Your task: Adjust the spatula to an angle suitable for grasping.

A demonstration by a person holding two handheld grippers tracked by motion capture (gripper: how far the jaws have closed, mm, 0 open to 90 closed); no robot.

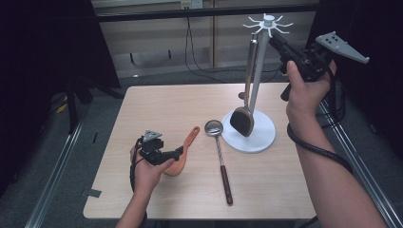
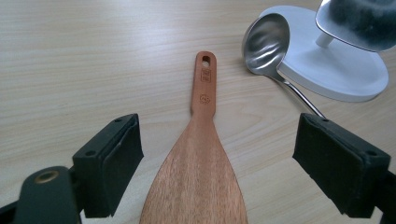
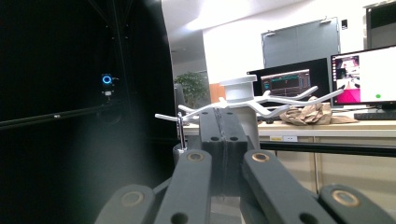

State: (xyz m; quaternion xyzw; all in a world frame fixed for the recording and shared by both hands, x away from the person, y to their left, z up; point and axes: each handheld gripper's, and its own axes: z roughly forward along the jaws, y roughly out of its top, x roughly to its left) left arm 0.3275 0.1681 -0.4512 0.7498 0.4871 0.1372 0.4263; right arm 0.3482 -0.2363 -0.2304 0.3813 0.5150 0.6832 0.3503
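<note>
Wooden spatula (image 2: 198, 158) lies flat on the worktop (image 1: 157, 107) between the wide-open fingers (image 2: 112, 163) of the left gripper (image 1: 177, 153), untouched, a ladle (image 1: 219, 153) beyond, while the right gripper (image 1: 279, 45) has its fingers (image 3: 224, 140) pressed together, with nothing seen between them, beside the white rack (image 1: 266, 28).

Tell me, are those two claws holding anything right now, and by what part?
Left gripper: nothing, open around the wooden spatula. Right gripper: shut by the rack; whether it pinches anything cannot be told.
</note>
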